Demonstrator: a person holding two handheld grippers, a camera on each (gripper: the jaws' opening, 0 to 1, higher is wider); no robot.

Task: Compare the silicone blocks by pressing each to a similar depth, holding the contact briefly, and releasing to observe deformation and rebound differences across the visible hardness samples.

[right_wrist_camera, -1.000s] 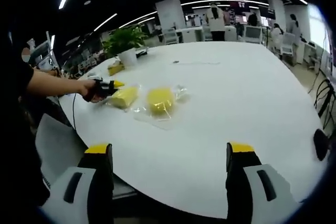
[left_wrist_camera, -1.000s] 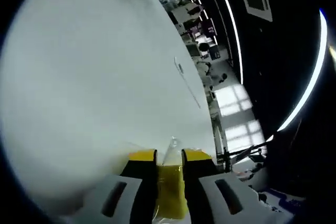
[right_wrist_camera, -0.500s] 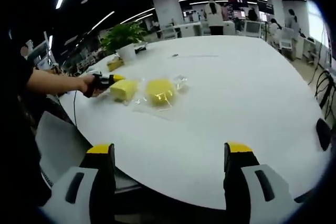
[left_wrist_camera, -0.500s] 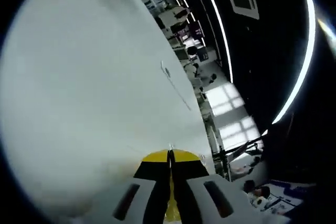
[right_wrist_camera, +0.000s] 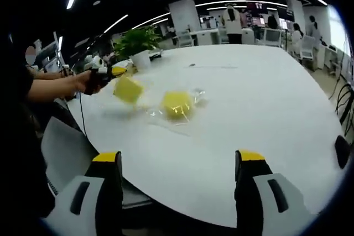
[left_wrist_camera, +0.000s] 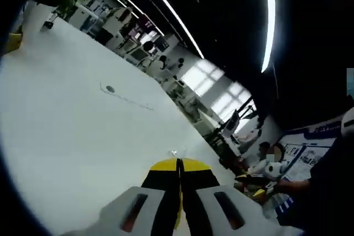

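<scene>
No brand, label or writing can be read on the blocks or the bags; a blue and white board at the far right of the left gripper view carries print too small to make out.

In the right gripper view, at the left, a person's hand (right_wrist_camera: 88, 80) holds the left gripper (right_wrist_camera: 106, 73) above the edge of the white tabletop (right_wrist_camera: 265, 114). Its jaws are pinched on a yellow silicone block in a clear bag (right_wrist_camera: 128, 89), which hangs in the air, clear of the surface. This lifted block is tilted, one corner pointing down toward the tabletop; it looks roughly square, so no long axis can be told.

Behind it a potted plant (right_wrist_camera: 137, 45) stands on the tabletop.

To the right, a second yellow block (right_wrist_camera: 177, 104) lies flat on the tabletop in its own clear bag (right_wrist_camera: 191, 115), the loose plastic spreading around it. It too looks near square, one corner turned toward the camera.

At the bottom, the right gripper (right_wrist_camera: 176, 164) has its jaws spread wide with nothing between them, near the tabletop's close edge and well apart from both blocks.

In the left gripper view, the left gripper's yellow-tipped jaws are almost closed, with a thin strip of yellow between them lower down and a scrap of clear plastic just past the tips.
</scene>
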